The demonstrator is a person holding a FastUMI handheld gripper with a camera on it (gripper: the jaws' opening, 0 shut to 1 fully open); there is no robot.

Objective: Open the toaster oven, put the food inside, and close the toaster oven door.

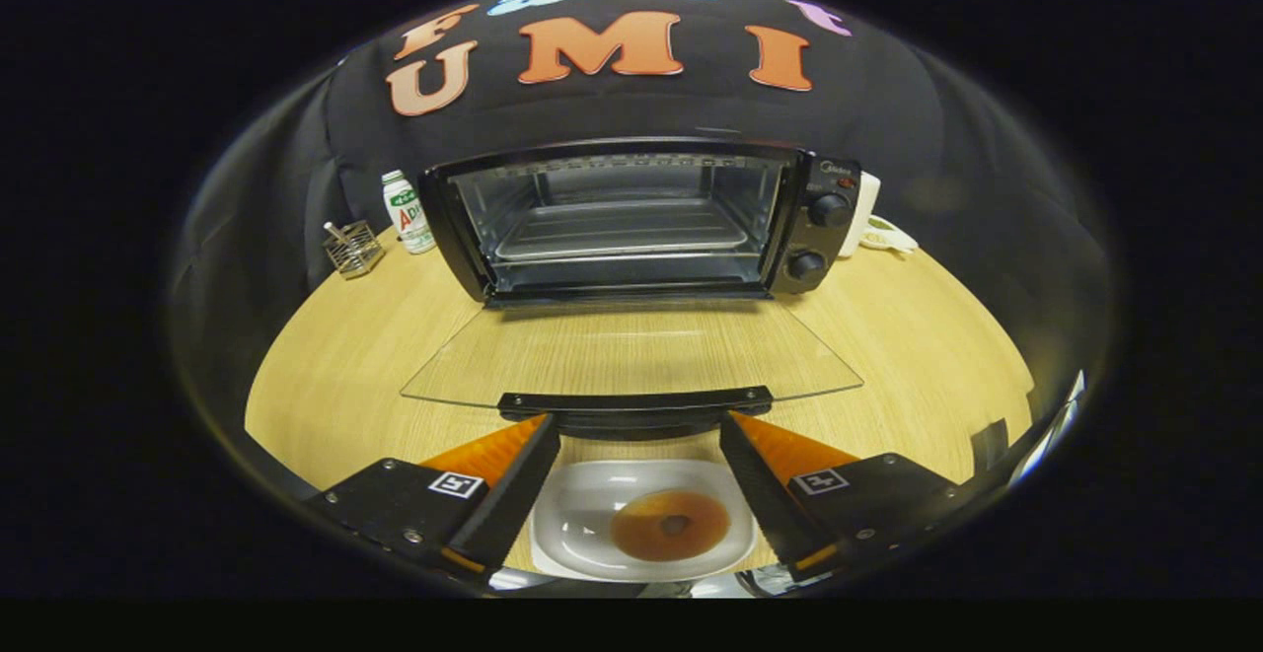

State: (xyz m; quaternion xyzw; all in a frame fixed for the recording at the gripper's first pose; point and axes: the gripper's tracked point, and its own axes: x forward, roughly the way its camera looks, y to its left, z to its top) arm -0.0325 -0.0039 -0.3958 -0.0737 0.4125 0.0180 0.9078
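Gripper [639, 425] fingers spread wide, level, grasping nothing, above a white square dish [582, 514] holding a brown ring-shaped doughnut [669, 526]. Just ahead lies the black toaster oven's [641, 218] lowered glass door [631, 351] on the wooden table [335, 376].

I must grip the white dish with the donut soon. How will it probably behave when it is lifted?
The white dish looks glazed, so probably rigid, slippery and breakable. The donut lies loose and may slide if tilted. The gripper is open.

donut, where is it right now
In the gripper view the donut lies on a white plate on the table, between the open gripper's fingers, just short of the lowered oven door.
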